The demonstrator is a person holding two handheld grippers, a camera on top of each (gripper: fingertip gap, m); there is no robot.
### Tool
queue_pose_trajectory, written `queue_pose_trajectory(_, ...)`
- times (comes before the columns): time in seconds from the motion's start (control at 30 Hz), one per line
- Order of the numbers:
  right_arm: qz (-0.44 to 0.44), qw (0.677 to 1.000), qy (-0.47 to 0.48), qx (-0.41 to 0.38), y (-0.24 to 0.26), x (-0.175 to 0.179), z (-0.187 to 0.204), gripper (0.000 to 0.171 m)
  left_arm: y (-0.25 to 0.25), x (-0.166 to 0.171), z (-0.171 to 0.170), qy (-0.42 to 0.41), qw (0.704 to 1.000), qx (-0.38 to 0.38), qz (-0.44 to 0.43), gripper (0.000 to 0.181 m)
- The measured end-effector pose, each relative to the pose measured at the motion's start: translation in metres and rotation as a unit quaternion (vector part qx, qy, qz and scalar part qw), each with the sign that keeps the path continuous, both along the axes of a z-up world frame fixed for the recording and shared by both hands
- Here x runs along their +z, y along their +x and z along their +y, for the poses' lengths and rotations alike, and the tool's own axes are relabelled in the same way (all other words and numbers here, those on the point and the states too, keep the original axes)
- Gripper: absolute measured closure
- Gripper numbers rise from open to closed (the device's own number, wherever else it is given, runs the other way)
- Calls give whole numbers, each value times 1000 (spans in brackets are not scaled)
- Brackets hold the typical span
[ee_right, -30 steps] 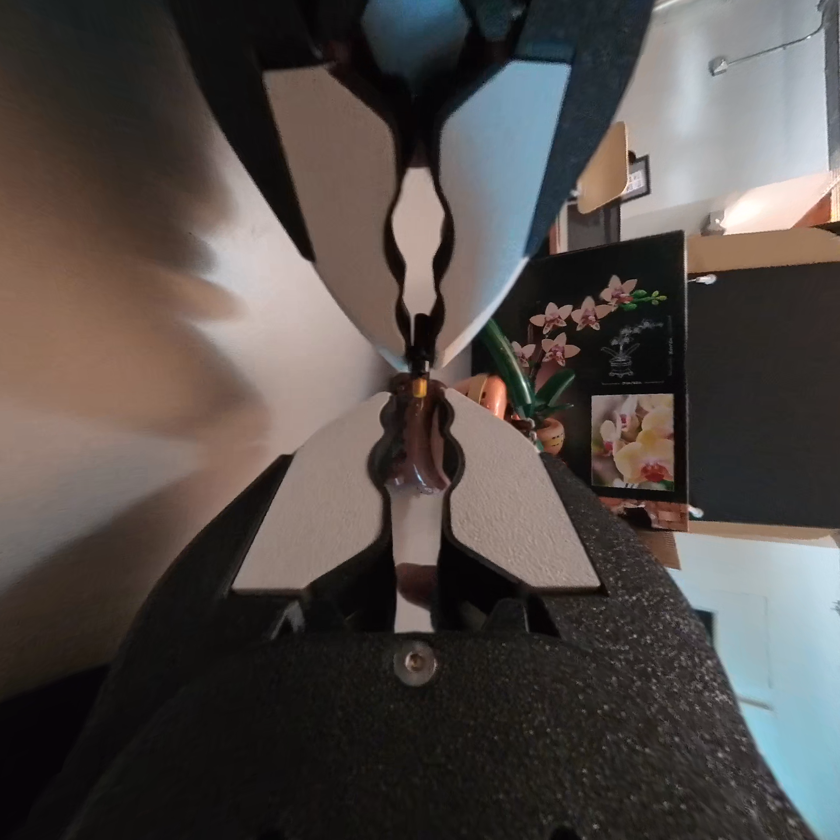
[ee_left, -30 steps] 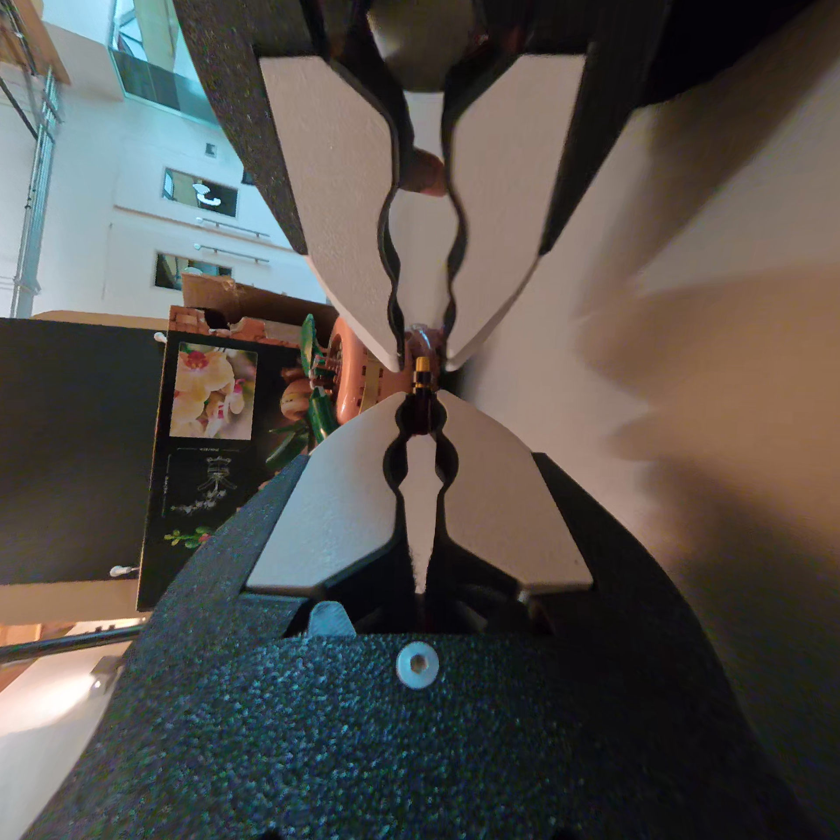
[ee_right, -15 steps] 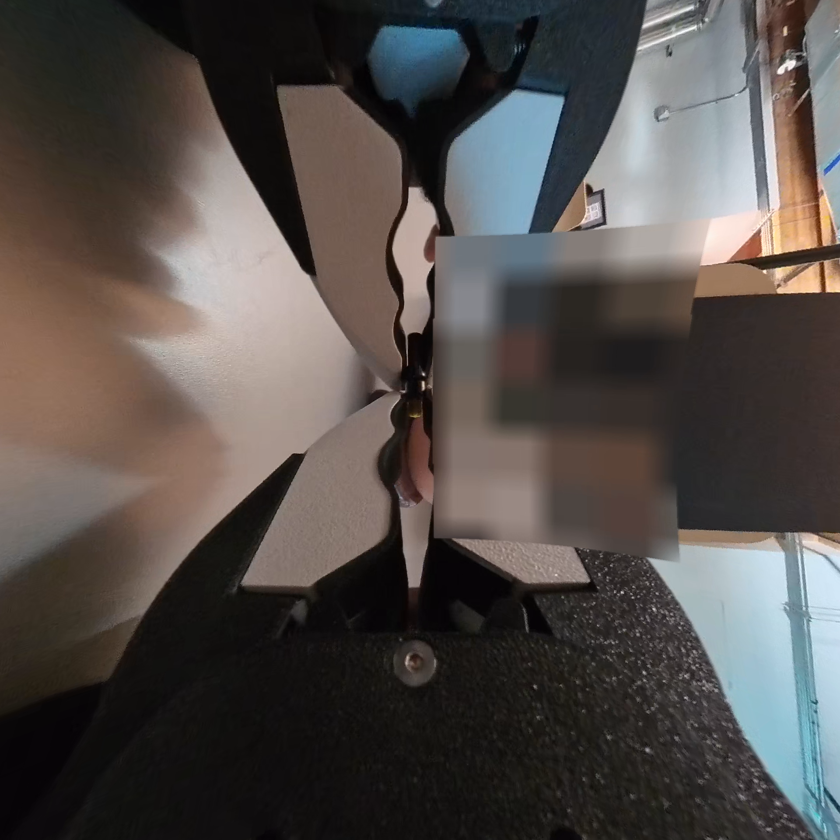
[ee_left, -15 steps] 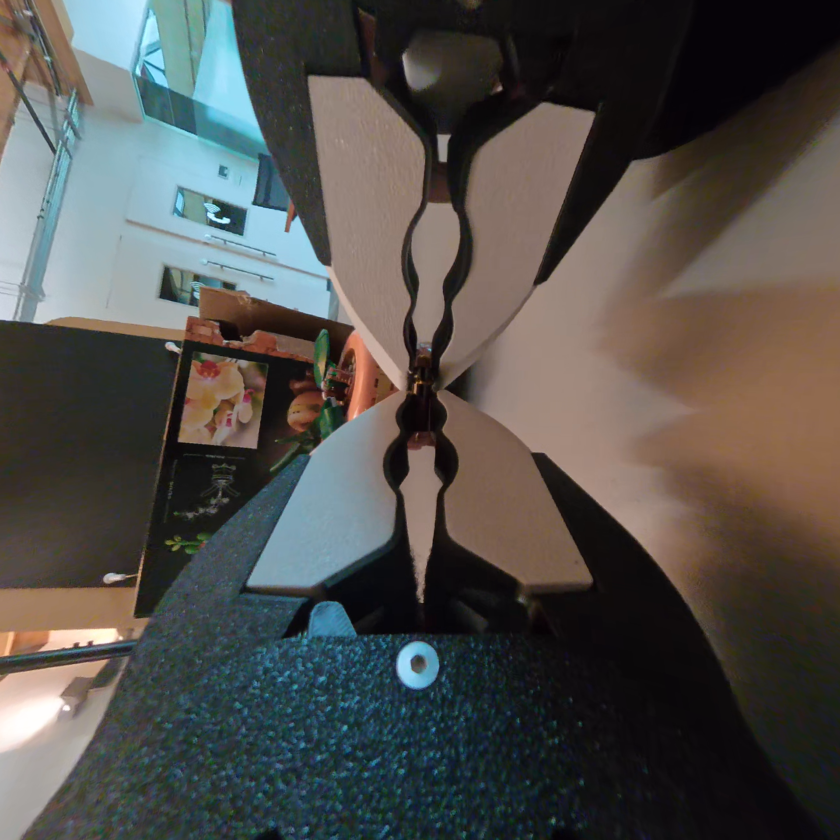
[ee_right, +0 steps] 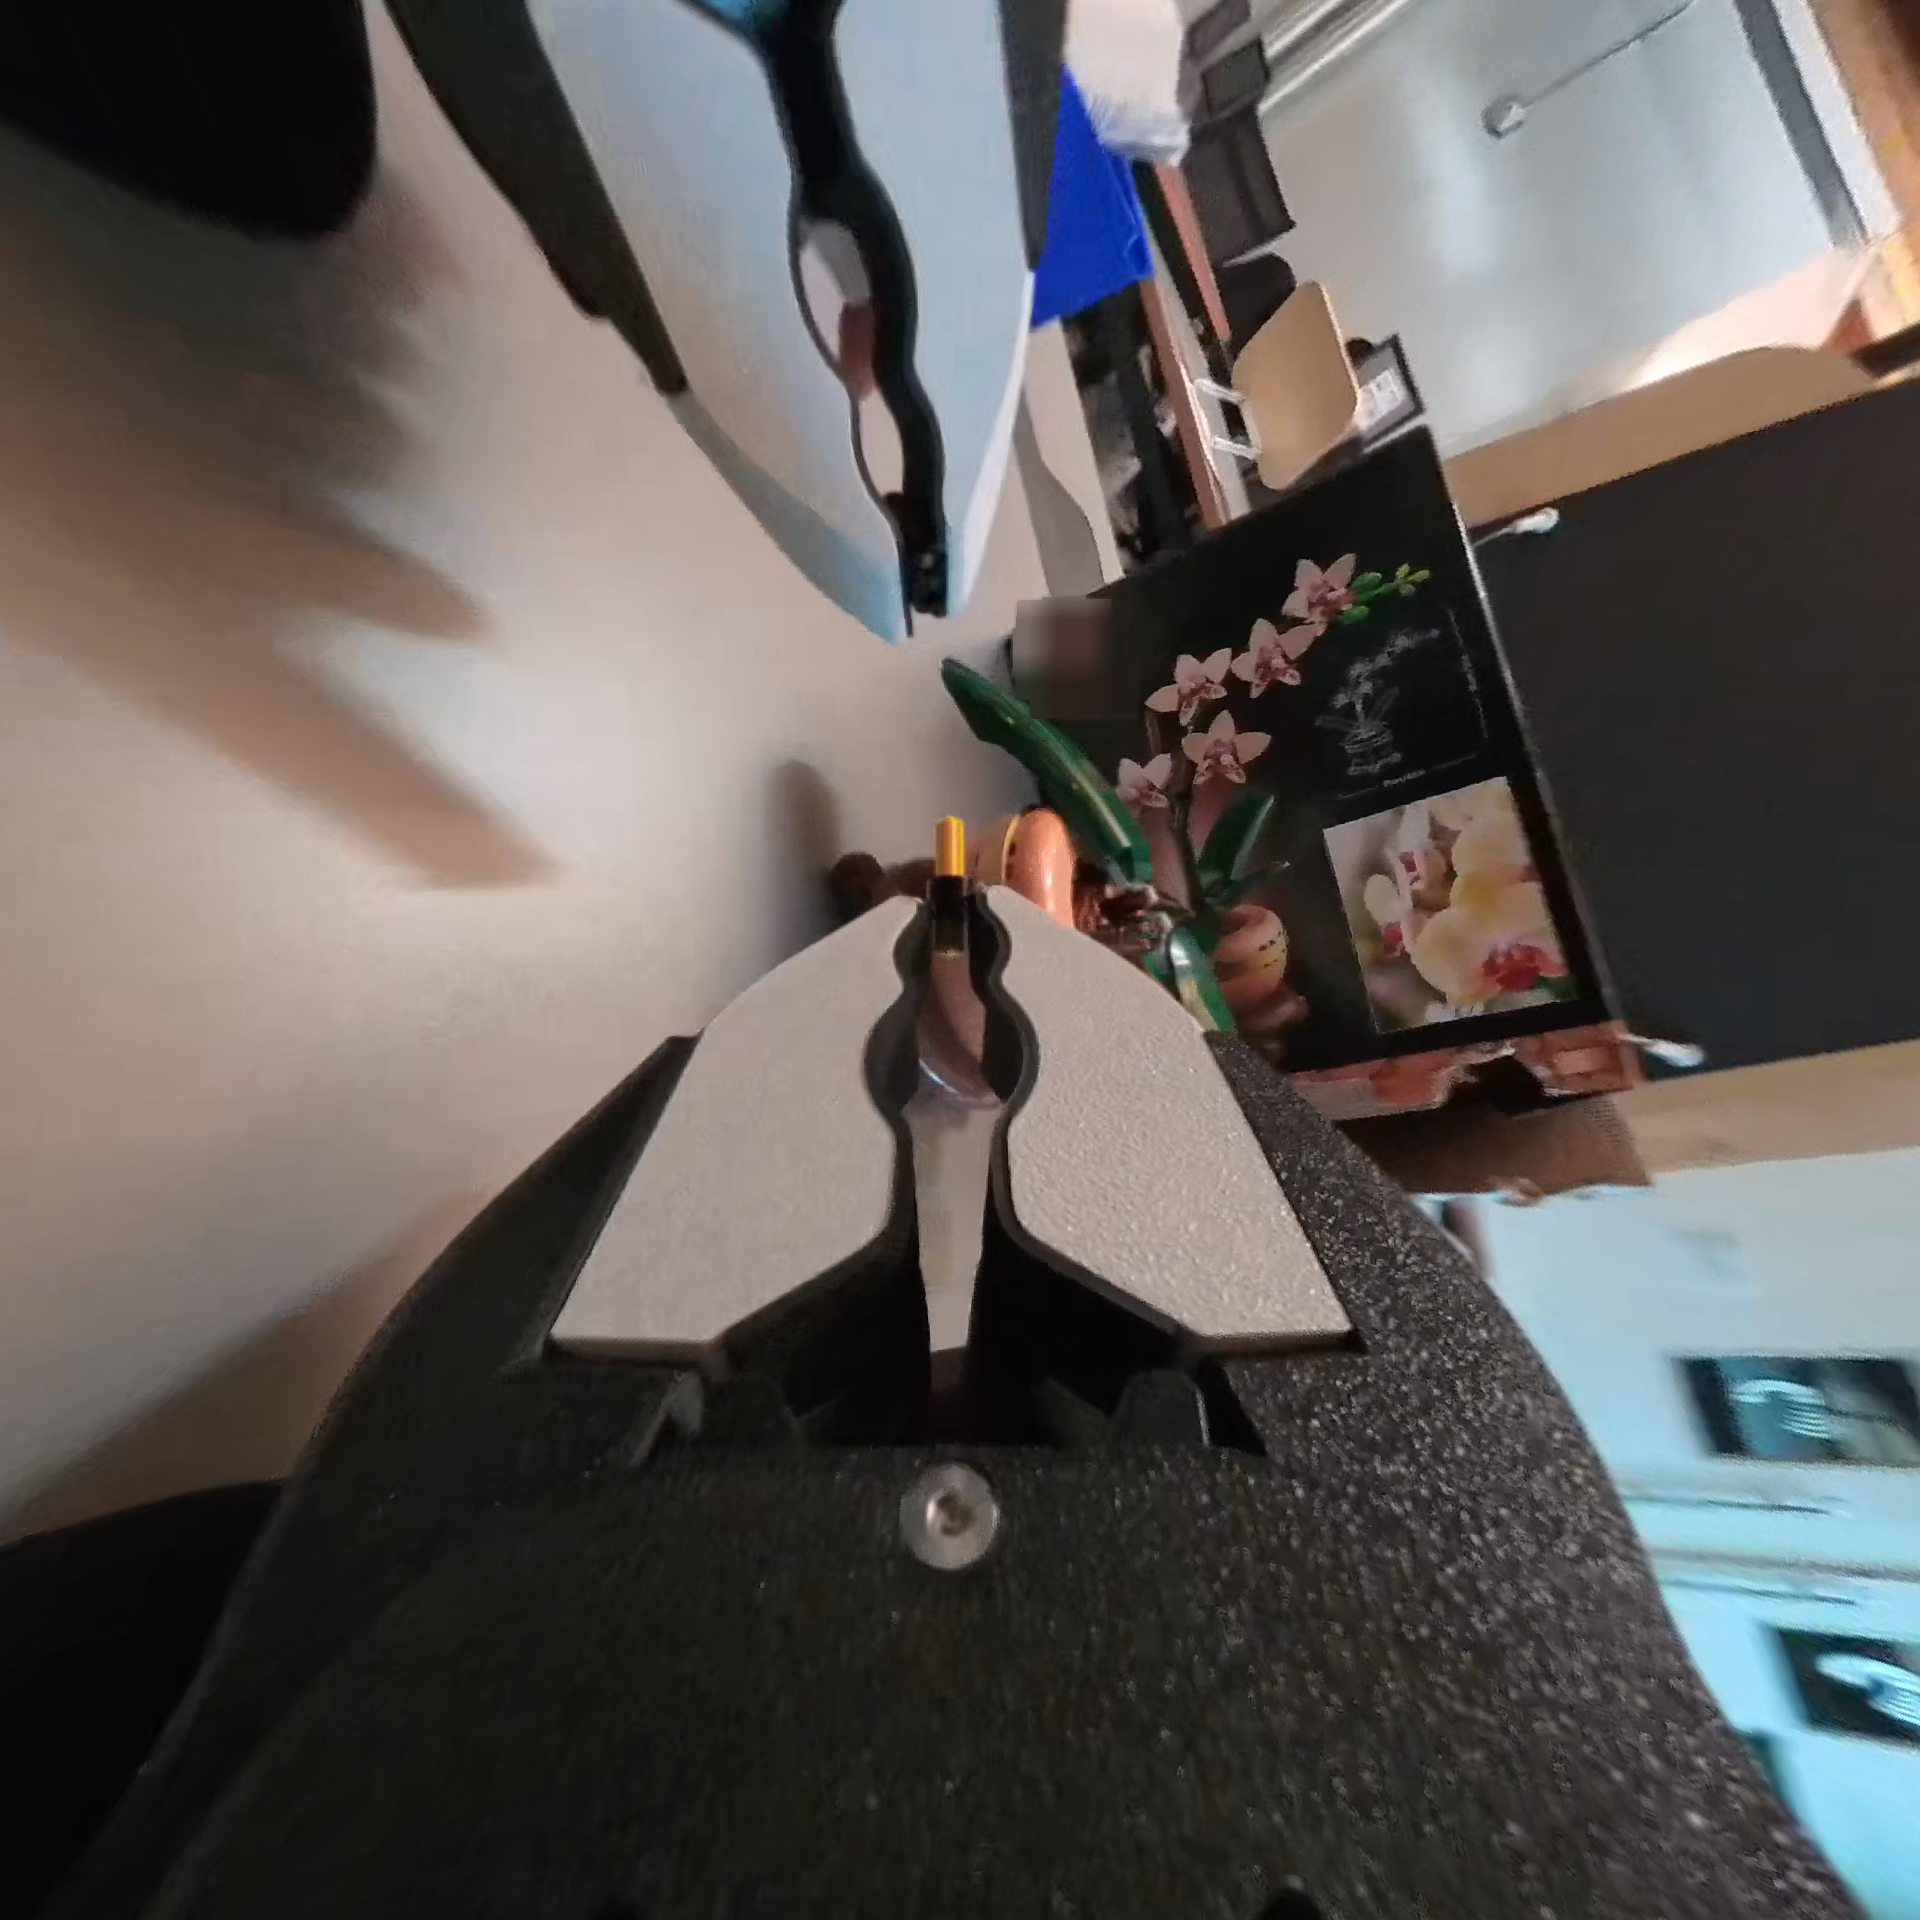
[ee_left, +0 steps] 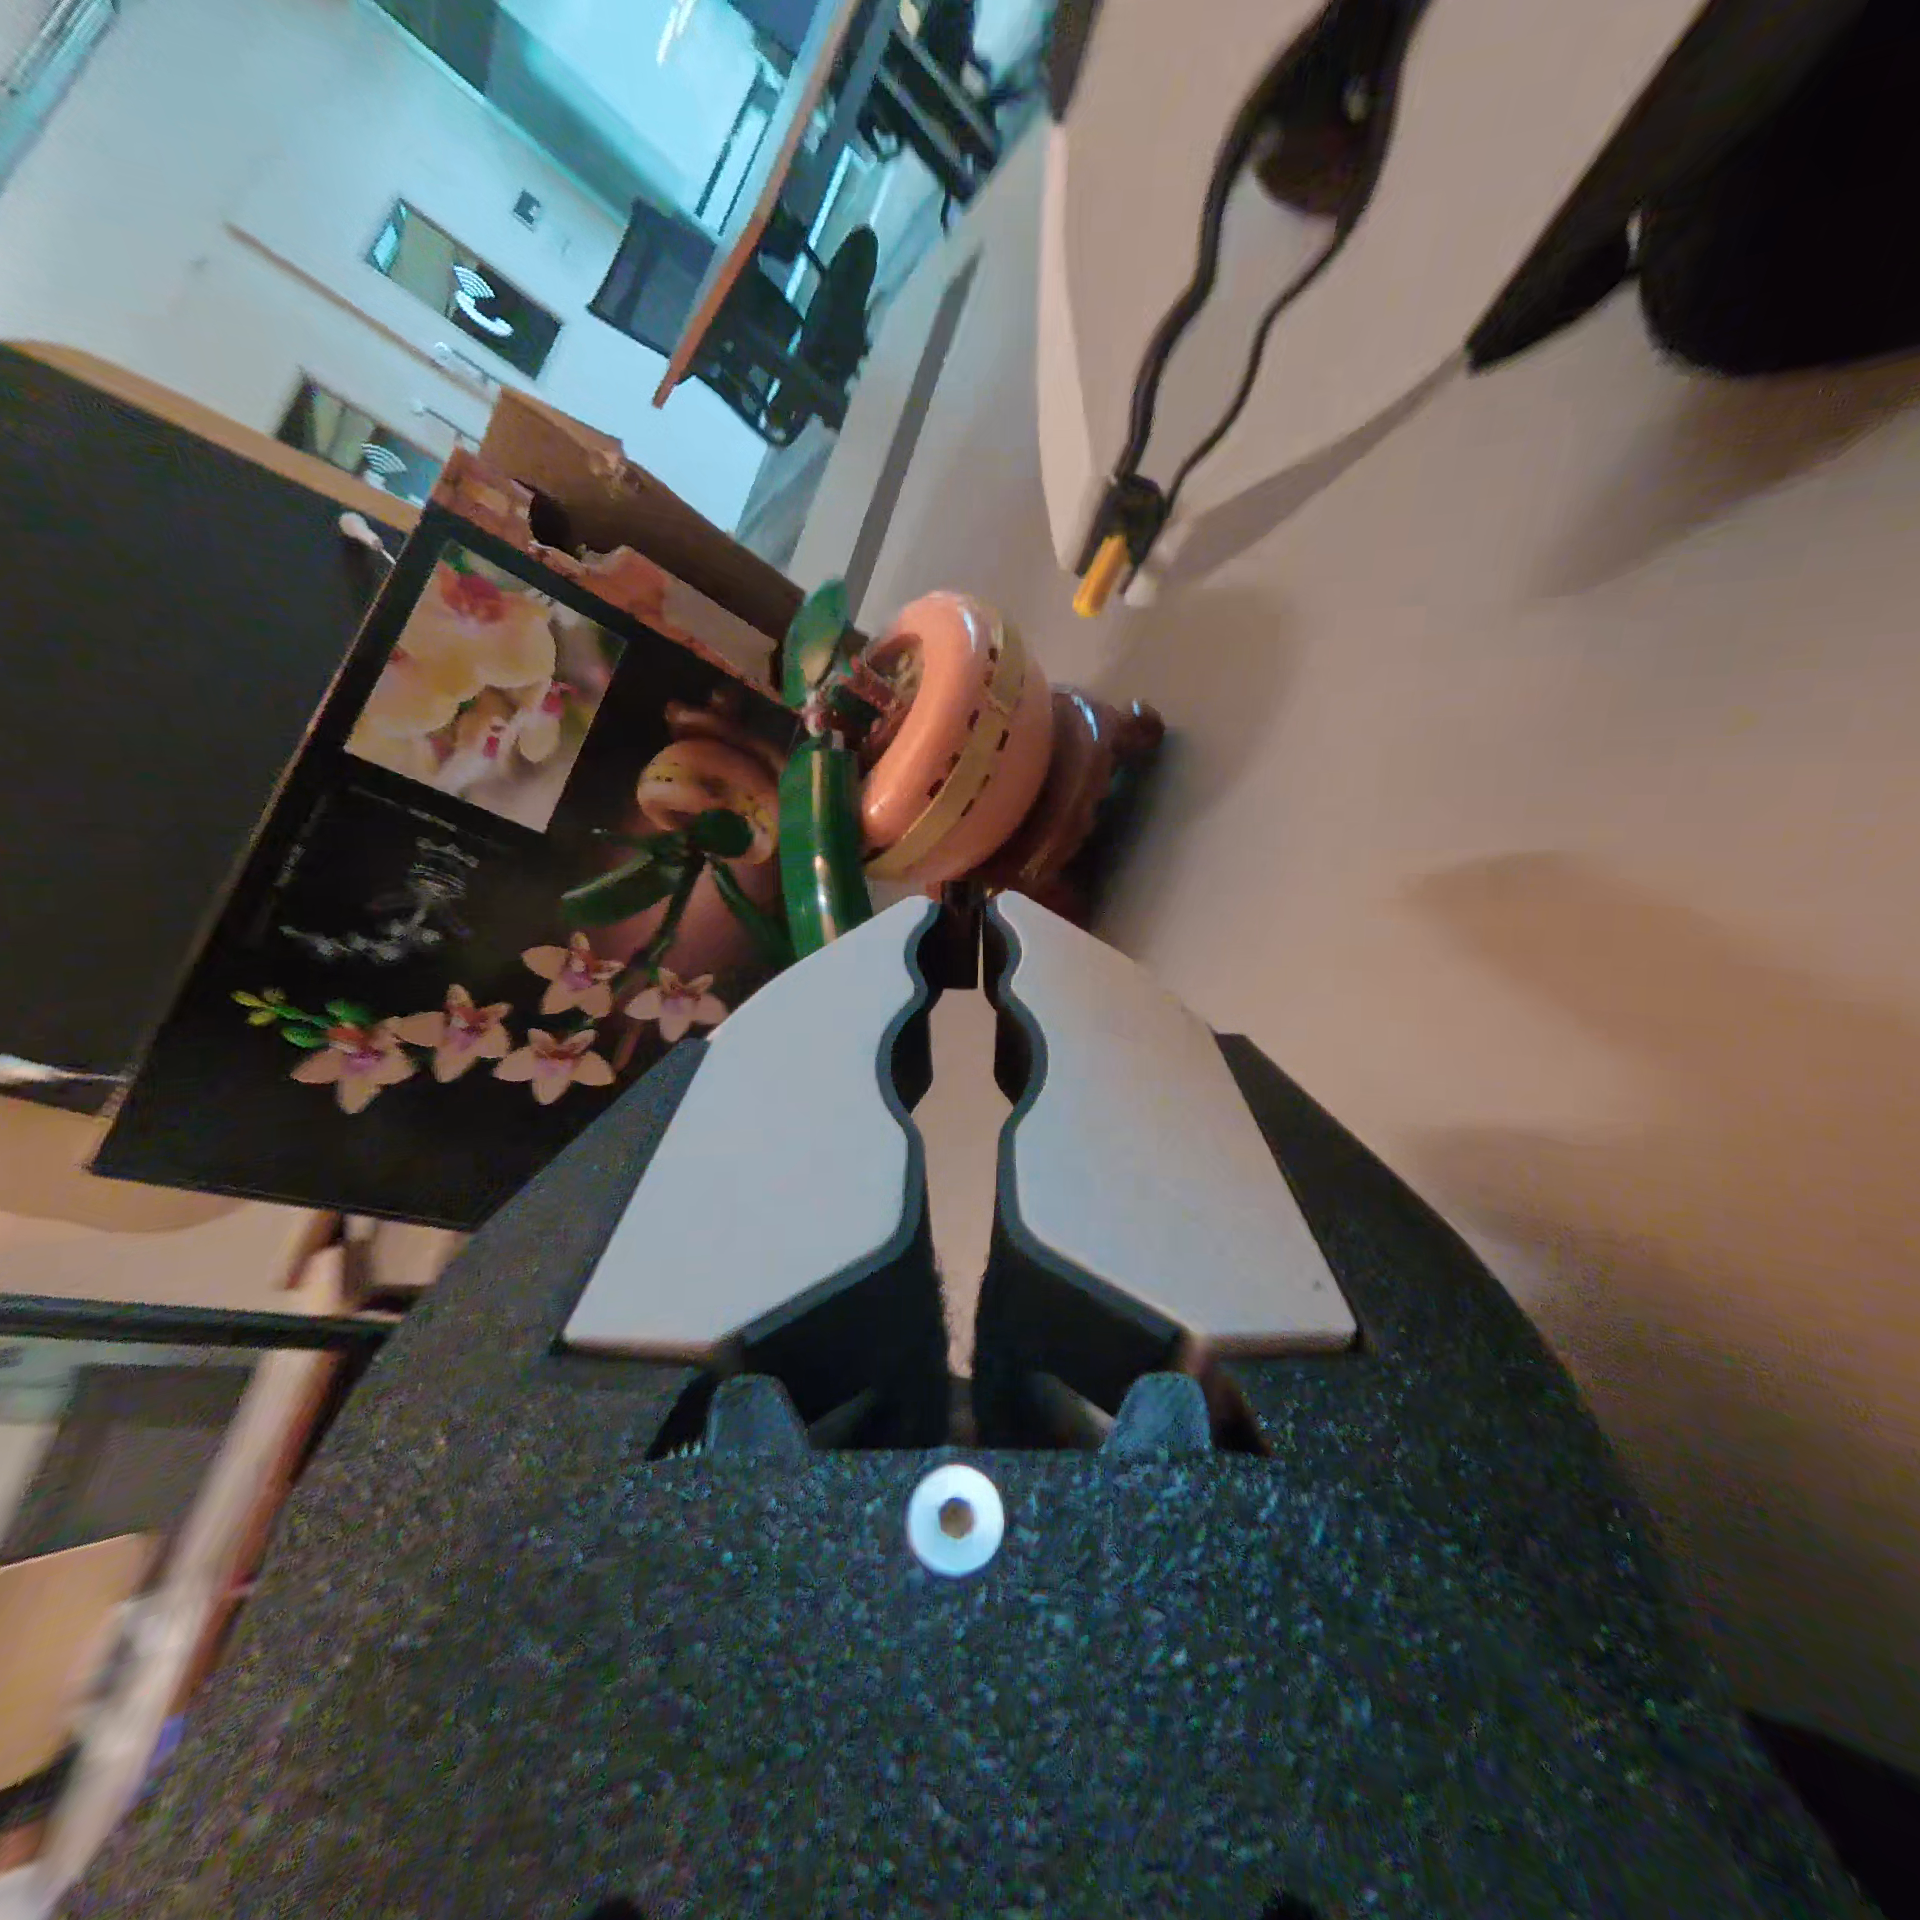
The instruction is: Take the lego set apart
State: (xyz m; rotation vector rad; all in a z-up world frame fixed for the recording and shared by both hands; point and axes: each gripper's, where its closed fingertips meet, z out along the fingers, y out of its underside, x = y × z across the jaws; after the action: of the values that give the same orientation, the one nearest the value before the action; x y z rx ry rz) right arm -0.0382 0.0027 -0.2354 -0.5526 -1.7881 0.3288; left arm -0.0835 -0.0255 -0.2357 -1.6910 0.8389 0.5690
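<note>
My left gripper is shut on a small black lego piece at its tips. My right gripper is shut on a brown lego piece with a black pin and a yellow tip sticking out forward. The two grippers are apart. The right gripper shows in the left wrist view at the upper right, and the left gripper shows in the right wrist view at the top. The lego orchid pot, pink and tan with green leaves, stands on the white table beyond both grippers; it also shows in the right wrist view.
A black lego box with orchid pictures stands right behind the pot; it also shows in the right wrist view. A dark panel stands behind the box. Chairs and desks stand far off in the room.
The two grippers were tip to tip on one joined piece. They have pulled apart, the black piece staying in the left and the brown piece with the yellow-tipped pin in the right.
</note>
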Motion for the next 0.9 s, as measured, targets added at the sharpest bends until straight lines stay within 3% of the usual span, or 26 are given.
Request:
queue_pose_trajectory(0.17, -2, 992, -127, 20, -1, 5, -3, 165, 14, 20, -6, 11, 983, -67, -172, 175)
queue_pose_trajectory(0.3, 6, 982, -187, 24, 1, 11, 1, 165, 13, 8, -6, -46, 962, -78, -256, 175)
queue_pose_trajectory(0.43, 3, 981, -194, 21, 1, 9, 3, 165, 7, -19, -2, -118, 965, -41, -230, 175)
queue_pose_trajectory(0.6, -41, 980, -190, 51, 3, -4, -9, 165, 16, -33, -3, -153, 966, -52, -203, 175)
queue_pose_trajectory(0.9, -125, 988, -82, 29, 3, -40, -9, 164, 12, -61, -5, -194, 978, -25, -67, 174)
